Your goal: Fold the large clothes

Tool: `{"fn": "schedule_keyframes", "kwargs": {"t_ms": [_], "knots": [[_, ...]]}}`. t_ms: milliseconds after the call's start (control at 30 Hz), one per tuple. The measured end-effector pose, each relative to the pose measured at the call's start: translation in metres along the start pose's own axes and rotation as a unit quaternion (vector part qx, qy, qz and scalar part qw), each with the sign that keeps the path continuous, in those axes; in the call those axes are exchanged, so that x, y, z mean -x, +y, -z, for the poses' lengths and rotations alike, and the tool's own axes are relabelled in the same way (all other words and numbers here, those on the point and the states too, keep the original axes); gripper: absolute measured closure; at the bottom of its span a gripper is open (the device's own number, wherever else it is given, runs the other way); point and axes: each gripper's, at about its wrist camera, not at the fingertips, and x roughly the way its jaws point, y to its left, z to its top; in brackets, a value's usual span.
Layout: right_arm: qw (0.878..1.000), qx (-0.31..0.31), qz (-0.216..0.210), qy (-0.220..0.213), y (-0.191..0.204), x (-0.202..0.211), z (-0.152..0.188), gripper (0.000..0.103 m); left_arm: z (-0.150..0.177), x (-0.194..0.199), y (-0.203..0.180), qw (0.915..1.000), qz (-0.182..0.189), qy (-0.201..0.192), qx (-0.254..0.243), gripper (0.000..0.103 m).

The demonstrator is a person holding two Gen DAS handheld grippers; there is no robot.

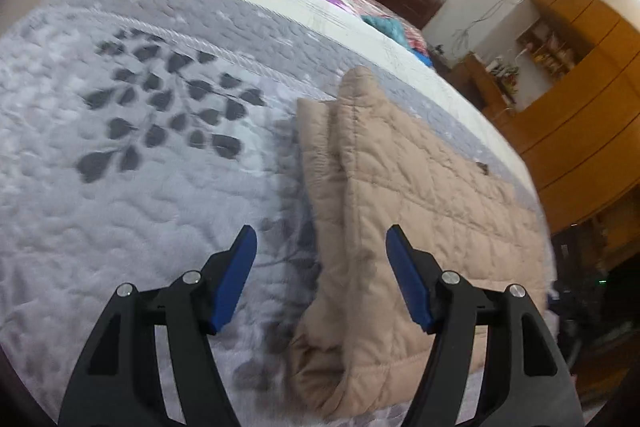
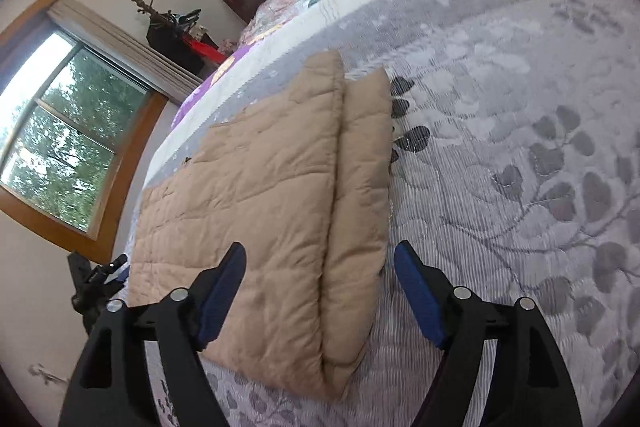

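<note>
Bedroom, wood-framed window [image 2: 76, 131] behind. Grey leaf-patterned bedspread [image 1: 152, 163] covers the bed. Beige quilted garment [image 1: 408, 203] lies folded on the bedspread, doubled edge bulging along one side. Left tool [image 1: 321, 281] hangs above the garment's near end, jaws wide apart, gripping nothing. Right tool [image 2: 320, 297] likewise spread wide over the garment's near corner, holding nothing.

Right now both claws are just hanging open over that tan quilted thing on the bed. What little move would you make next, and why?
Probably lower the right gripper and close it on the near end of the tan quilted garment. Both it and the left gripper hang open and hold nothing, and the garment lies folded lengthwise on the grey leaf-patterned bedspread, its doubled edge between the right fingers. Another fold seems to need a grip first.
</note>
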Motion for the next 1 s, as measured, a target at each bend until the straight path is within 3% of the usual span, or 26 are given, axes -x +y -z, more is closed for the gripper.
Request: {"fn": "schedule_keyframes", "kwargs": {"t_ms": [100,300,467,500,600,667,733,767,867,1000], "knots": [[1.000,-0.006,-0.013,0.013,-0.008,-0.013,-0.007,0.025,-0.007,-0.015,-0.002,0.9992,0.038,0.008,0.006,0.034],[0.999,-0.017,-0.037,0.025,-0.014,-0.035,-0.014,0.023,-0.015,-0.058,0.002,0.9976,0.048,0.044,0.025,0.032],[0.998,-0.020,-0.049,0.021,-0.018,-0.047,-0.030,0.023,-0.017,-0.073,-0.006,0.9961,0.073,0.046,0.021,0.026],[0.998,-0.020,-0.051,0.021,-0.017,-0.050,-0.033,0.024,-0.018,-0.075,-0.008,0.9959,0.074,0.048,0.017,0.026],[0.998,-0.021,-0.051,0.025,-0.010,-0.060,-0.038,0.040,-0.017,-0.085,-0.024,0.9940,0.088,0.065,0.006,0.027],[0.998,-0.021,-0.055,0.028,-0.008,-0.065,-0.040,0.057,-0.014,-0.094,-0.037,0.9920,0.097,0.081,-0.001,0.048],[0.996,-0.029,-0.073,0.030,-0.006,-0.063,-0.038,0.074,-0.008,-0.096,-0.044,0.9934,0.085,0.076,-0.008,0.060],[0.996,-0.027,-0.076,0.027,-0.004,-0.061,-0.037,0.077,-0.006,-0.095,-0.048,0.9934,0.088,0.073,-0.012,0.071],[0.997,-0.012,-0.069,0.015,0.007,-0.051,-0.036,0.085,-0.002,-0.087,-0.053,0.9930,0.104,0.057,0.002,0.085],[0.997,0.008,-0.075,-0.005,0.026,-0.025,-0.034,0.088,0.001,-0.067,-0.067,0.9940,0.105,0.033,0.000,0.090]]}}
